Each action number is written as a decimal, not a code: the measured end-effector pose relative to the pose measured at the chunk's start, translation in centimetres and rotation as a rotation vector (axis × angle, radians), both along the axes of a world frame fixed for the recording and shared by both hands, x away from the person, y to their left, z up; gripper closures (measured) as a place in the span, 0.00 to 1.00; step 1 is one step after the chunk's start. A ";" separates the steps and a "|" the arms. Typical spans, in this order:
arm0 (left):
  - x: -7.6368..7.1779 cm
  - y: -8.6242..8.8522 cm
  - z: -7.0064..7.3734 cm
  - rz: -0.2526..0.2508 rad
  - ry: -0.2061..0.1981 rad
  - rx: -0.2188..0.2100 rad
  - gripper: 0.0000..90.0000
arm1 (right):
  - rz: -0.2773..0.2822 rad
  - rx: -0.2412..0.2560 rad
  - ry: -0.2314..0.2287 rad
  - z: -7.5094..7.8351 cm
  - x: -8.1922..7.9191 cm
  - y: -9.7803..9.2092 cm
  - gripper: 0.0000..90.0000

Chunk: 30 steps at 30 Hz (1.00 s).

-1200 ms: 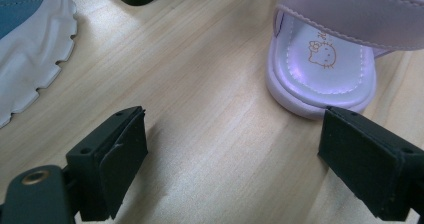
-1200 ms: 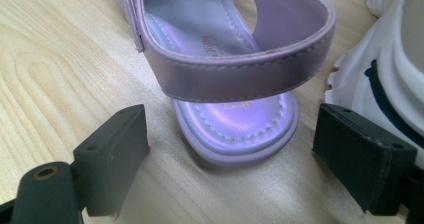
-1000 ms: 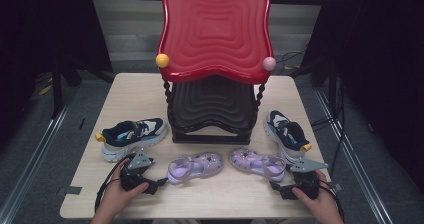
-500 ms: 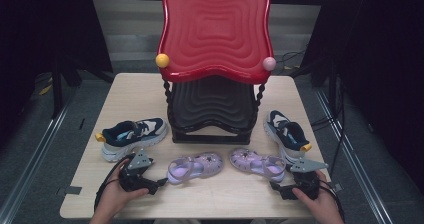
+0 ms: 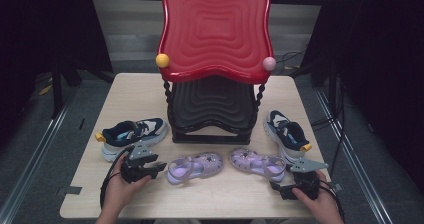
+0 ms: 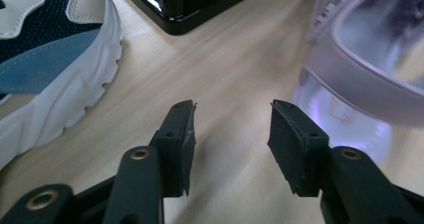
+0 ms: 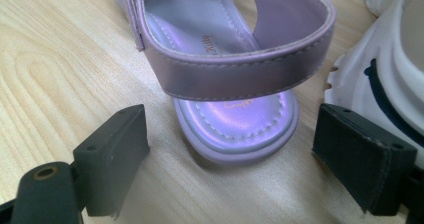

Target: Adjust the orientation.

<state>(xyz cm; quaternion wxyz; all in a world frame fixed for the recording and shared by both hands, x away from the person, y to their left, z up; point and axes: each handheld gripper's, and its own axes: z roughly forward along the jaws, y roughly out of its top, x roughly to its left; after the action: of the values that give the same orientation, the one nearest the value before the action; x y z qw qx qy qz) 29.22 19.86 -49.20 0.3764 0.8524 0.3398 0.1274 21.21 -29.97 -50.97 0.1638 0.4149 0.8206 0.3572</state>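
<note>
Two purple sandals lie on the table in front of a rack, the left sandal (image 5: 195, 166) and the right sandal (image 5: 257, 162). My left gripper (image 5: 157, 168) stands open just left of the left sandal's heel (image 6: 360, 84), with bare wood between its jaws (image 6: 232, 129). My right gripper (image 5: 281, 186) is open wide at the right sandal's heel end. In the right gripper view the heel strap and sole (image 7: 235, 119) sit between the jaws (image 7: 230, 149), which do not touch them.
A navy-and-white sneaker (image 5: 132, 134) (image 6: 45, 59) lies left of the rack, and its pair (image 5: 286, 133) (image 7: 390, 59) lies right. The rack has a red top tray (image 5: 215, 29) and a black lower tray (image 5: 212, 106). Its base (image 6: 200, 4) is close ahead of the left gripper.
My left gripper has edged slightly up and right toward the left sandal. The right gripper and the shoes have stayed put.
</note>
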 end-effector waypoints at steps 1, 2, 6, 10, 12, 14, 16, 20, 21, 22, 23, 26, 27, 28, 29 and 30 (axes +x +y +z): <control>0.1 -0.2 -0.2 -0.001 0.014 -0.014 0.59 | 0.000 0.000 0.000 0.0 0.0 0.0 0.15; 0.2 -0.3 -0.4 -0.006 0.021 -0.018 0.59 | -0.001 -0.001 0.000 0.0 0.0 0.0 0.15; 0.1 -0.8 -0.8 -0.040 0.029 -0.007 0.60 | 0.000 0.000 0.000 0.0 0.0 0.0 0.15; -0.2 -0.9 -0.9 -0.067 0.045 -0.023 0.58 | -0.001 0.000 -0.003 0.0 0.0 0.0 0.15; -0.4 -1.1 -0.8 -0.086 0.063 -0.040 0.58 | -0.005 0.000 0.001 0.0 -0.1 0.0 0.15; -0.5 -1.3 -0.8 -0.098 0.065 -0.044 0.58 | -0.004 0.000 0.000 0.0 -0.1 0.0 0.15; -1.0 -2.3 -0.8 -0.124 0.063 -0.036 0.57 | -0.004 0.000 0.000 0.0 -0.1 0.0 0.15; -1.4 -2.9 -0.7 -0.134 0.071 -0.027 0.57 | -0.004 0.000 0.001 0.0 -0.1 0.0 0.15; -1.6 -3.1 -0.7 -0.127 0.069 -0.028 0.57 | -0.004 0.000 0.001 0.0 -0.1 0.0 0.15; -1.7 -3.1 -0.7 -0.124 0.072 -0.029 0.57 | -0.004 0.000 0.000 0.0 -0.1 0.0 0.15; -1.7 -3.0 -0.7 -0.120 0.075 -0.029 0.57 | -0.004 0.000 0.000 0.0 -0.1 0.0 0.15; -1.8 -3.0 -0.7 -0.118 0.080 -0.044 0.57 | -0.004 0.000 0.001 0.0 -0.1 0.0 0.15; -1.8 -3.0 -0.7 -0.119 0.079 -0.044 0.57 | -0.004 0.000 0.000 0.0 -0.1 0.0 0.15; -1.8 -3.0 -0.7 -0.119 0.079 -0.044 0.57 | -0.004 0.000 0.000 0.0 -0.1 0.0 0.15; -1.8 -3.0 -0.7 -0.118 0.078 -0.046 0.57 | -0.004 0.000 0.000 0.0 -0.1 0.0 0.15; -1.8 -3.0 -0.7 -0.118 0.078 -0.046 0.57 | -0.004 0.000 0.000 0.0 -0.1 0.0 0.15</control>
<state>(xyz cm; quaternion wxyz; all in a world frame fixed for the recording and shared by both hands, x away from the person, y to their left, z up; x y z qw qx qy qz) 27.40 16.83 -49.95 0.3892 0.8665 0.3061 0.0636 21.14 -29.96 -50.97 0.1644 0.4166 0.8198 0.3568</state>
